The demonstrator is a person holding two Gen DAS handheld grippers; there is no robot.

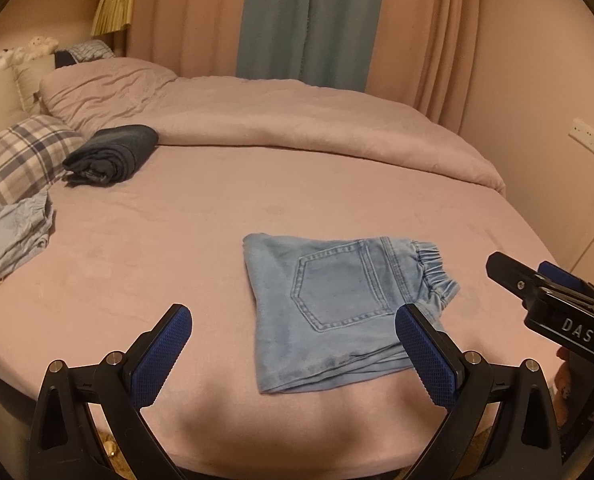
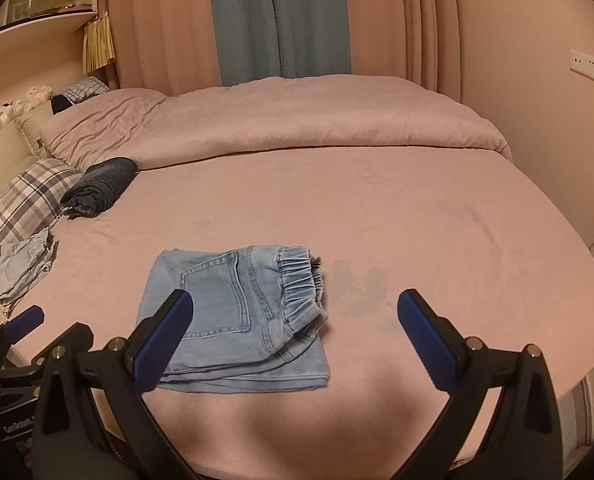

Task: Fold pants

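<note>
Light blue denim pants (image 1: 337, 304) (image 2: 237, 316) are lying folded into a compact rectangle on the pink bed sheet (image 1: 201, 240) (image 2: 437, 240), near the front edge of the bed, back pocket (image 1: 337, 288) facing up and the elastic waistband (image 1: 437, 276) (image 2: 301, 276) bunching at the right side; layered edges are showing along the near side of the stack. Left gripper (image 1: 293, 356) is hovering low over the near edge of the bed with its fingers (image 1: 161, 356) spread wide apart, holding nothing; its right finger is overlapping the pants' near-right corner in the left wrist view, contact unclear. Right gripper (image 2: 293, 344) is also hovering with fingers (image 2: 429, 344) wide apart and empty, its left finger overlapping the pants' left part in its own view, the right finger over bare sheet. Right gripper is also showing at the right edge of the left wrist view (image 1: 537, 280), just right of the waistband. A faint darker patch (image 2: 361, 284) is sitting on the sheet just beside the waistband. Farther back left, a rolled dark blue garment (image 1: 113, 154) (image 2: 101, 188) is resting on the sheet, touching the edge of the pink duvet (image 1: 297, 120) (image 2: 277, 120). A plaid pillow (image 1: 17, 156) (image 2: 21, 200) is lying at the left, with a crumpled light blue garment (image 1: 13, 236) (image 2: 25, 264) just in front of it. Pink and grey-blue curtains (image 1: 305, 20) (image 2: 281, 20) are hanging behind the bed.
</note>
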